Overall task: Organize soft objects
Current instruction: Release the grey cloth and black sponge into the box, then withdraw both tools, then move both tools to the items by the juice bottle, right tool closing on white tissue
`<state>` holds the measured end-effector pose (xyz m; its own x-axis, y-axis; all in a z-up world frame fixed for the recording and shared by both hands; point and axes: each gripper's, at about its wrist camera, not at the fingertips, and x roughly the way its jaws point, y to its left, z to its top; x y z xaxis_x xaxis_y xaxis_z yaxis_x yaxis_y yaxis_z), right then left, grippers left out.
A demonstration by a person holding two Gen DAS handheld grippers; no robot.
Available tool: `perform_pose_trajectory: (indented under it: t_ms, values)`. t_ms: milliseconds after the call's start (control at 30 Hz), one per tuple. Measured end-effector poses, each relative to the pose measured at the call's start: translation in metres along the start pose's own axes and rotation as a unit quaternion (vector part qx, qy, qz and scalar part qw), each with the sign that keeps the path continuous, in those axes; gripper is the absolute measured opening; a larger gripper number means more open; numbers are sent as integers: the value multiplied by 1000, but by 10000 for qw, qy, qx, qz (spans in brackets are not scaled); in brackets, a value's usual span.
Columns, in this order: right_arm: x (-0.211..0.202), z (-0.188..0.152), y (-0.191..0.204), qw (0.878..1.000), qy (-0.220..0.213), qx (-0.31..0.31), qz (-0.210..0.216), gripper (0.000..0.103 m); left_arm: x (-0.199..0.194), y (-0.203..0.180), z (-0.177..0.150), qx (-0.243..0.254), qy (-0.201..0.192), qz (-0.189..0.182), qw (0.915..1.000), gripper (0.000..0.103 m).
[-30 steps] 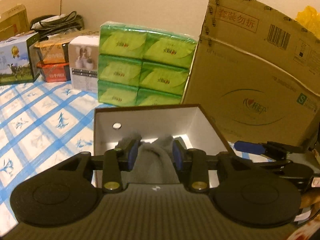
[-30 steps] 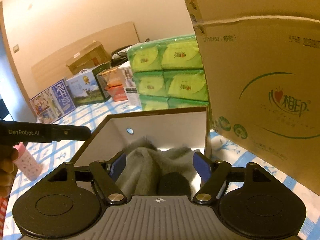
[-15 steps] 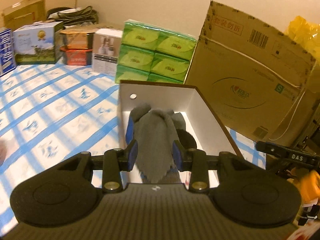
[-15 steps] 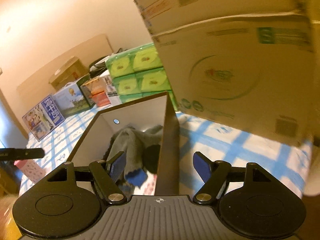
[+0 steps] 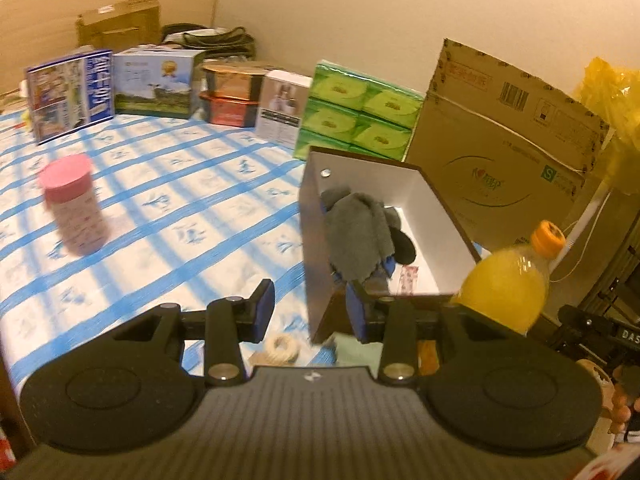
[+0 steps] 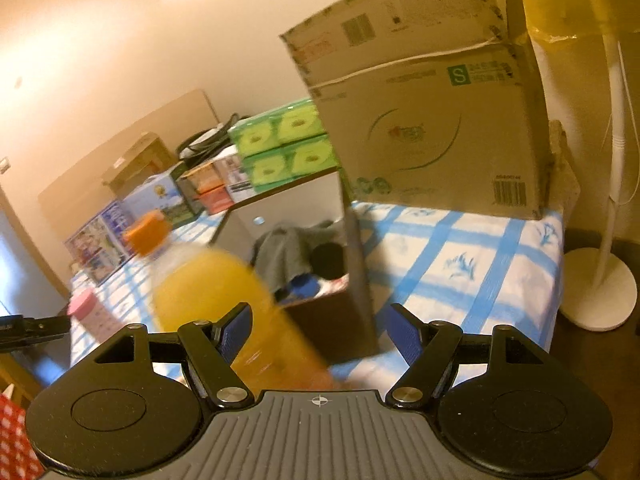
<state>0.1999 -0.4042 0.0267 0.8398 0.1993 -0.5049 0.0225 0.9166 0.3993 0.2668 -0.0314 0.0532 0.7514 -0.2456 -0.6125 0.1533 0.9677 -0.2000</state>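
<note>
A brown box with a white inside (image 5: pixel 424 204) stands on the blue-checked cloth. A grey soft cloth (image 5: pixel 358 236) lies in it over black (image 5: pixel 404 248) and blue soft pieces; it also shows in the right wrist view (image 6: pixel 286 256). My left gripper (image 5: pixel 312 314) is open and empty, pulled back in front of the box's near left corner. My right gripper (image 6: pixel 320 332) is open and empty, back from the box (image 6: pixel 352 264), with the orange juice bottle (image 6: pixel 224 312) close in front of its left finger.
An orange juice bottle (image 5: pixel 508 288) stands at the box's near right corner. A pink-lidded jar (image 5: pixel 74 210) stands to the left. Green tissue packs (image 5: pixel 356 112), a large cardboard carton (image 5: pixel 500 152) and several boxes line the back. A white fan stand (image 6: pixel 600 292) is at the right.
My left gripper has let go of the grey cloth, opened and drawn back from the box. My right gripper has also pulled back and swung right; the bottle has come into view.
</note>
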Motion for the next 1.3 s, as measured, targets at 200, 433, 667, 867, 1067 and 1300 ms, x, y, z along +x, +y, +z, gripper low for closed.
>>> perform_pose_trajectory:
  t_ms: [200,433,667,867,1067,1300]
  values:
    - [-30,-28,40,9996,52,-151,235,74,-43,15,-25,-170,-24,128,9998,35]
    - [-50,-58,80,9980,178,-399,446,74,-83,25,-51,-258,-72,241,9994,38]
    - [-61,-83,108,9956,362,-677,543,74,-110,33,-73,-351,-110,255,9990,42]
    - [-71,-100,123,9937,403,-896,531,74,-120,33,-91,-290,-116,364,9988,42]
    - [-76,-111,129,9929,477,-948,529,74,-126,34,-105,-256,-80,417,9988,42]
    - [-68,-120,131,9916,578,-1013,566,74,-118,36,-112,-221,48,486,9986,42]
